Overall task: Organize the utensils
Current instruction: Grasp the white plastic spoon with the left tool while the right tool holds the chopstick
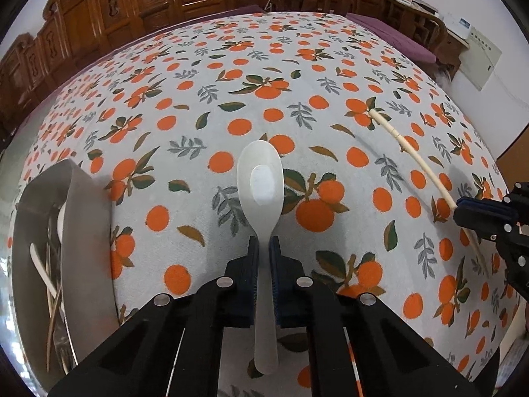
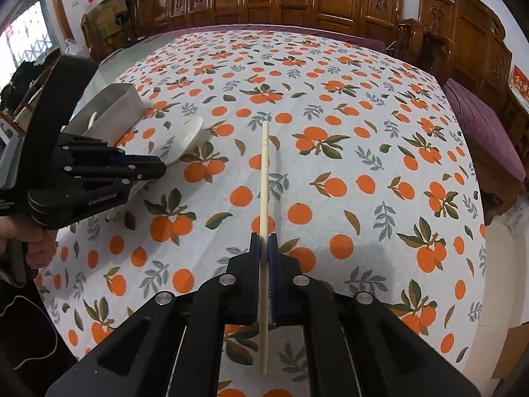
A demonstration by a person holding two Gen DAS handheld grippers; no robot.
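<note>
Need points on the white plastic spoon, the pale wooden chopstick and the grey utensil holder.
White plastic spoon (image 1: 261,182): left wrist view, on the bowl.
Pale wooden chopstick (image 2: 263,178): right wrist view, mid-shaft ahead of the jaws.
Grey utensil holder (image 1: 84,238): left wrist view, on its outer wall.

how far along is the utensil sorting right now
Done: some utensils already sit in the grey holder. In hand: left gripper clamps the white spoon, right gripper clamps a chopstick. Left: dropping both into the holder.

Open tablecloth (image 1: 251,66) across centre and top of frame; only a grey utensil holder (image 1: 82,231) blocking lower left.
</note>
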